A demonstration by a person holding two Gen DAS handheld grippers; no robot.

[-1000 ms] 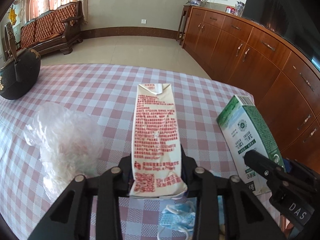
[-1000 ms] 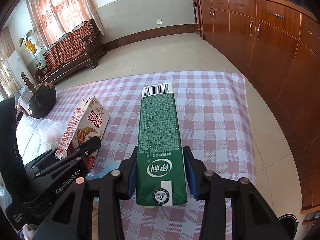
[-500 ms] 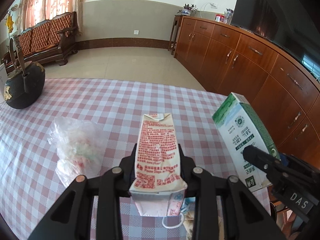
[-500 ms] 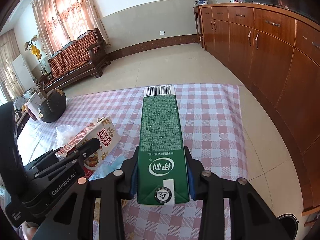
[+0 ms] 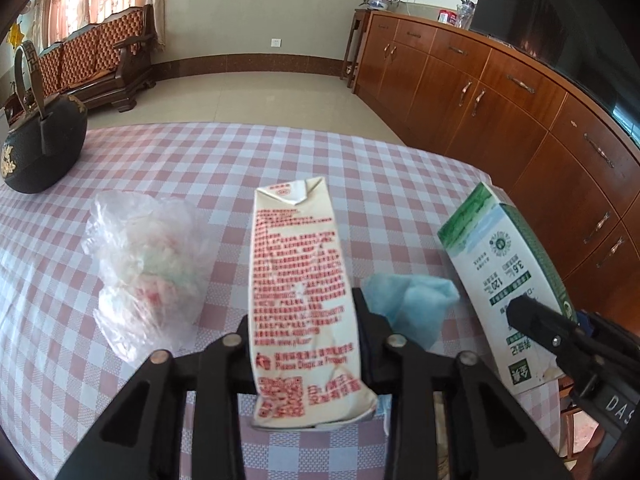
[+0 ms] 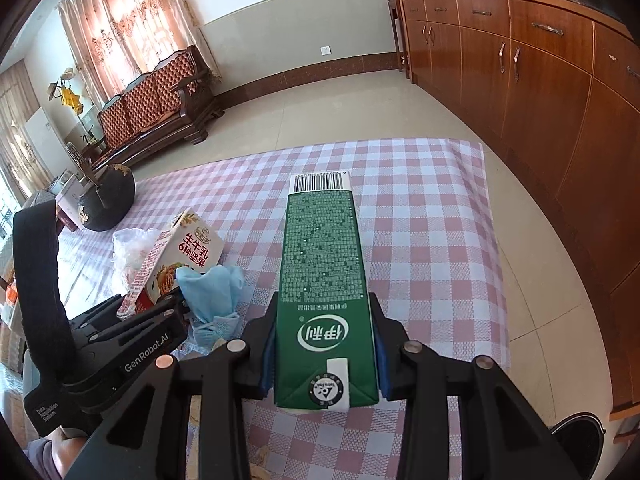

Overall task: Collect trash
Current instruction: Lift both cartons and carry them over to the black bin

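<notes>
Both grippers were full. The left gripper had its jaws clamped on the sides of a cream carton printed in red, gripping it near its bottom end, so that the folded top pointed away over the table. The right gripper was closed the same way on a green milk carton, blue pads pressed to its two sides near the base, with the barcode end pointing away. Both cartons hung in the air above the pink-and-white checked tablecloth, not resting on it.

The two tools stood side by side, close together. From the left one the green carton showed at the right with its white face turned inward; from the right one the cream carton showed at the left, with its picture side up.

On the cloth between and just below them lay a crumpled blue face mask, its ear loops trailing toward the near edge. Farther left sat a crumpled clear plastic bag with something pale and reddish inside. At the far left corner of the table stood a black iron teapot with a tall handle. A wooden sideboard ran along the right wall, and a carved wooden sofa stood under the curtains.
</notes>
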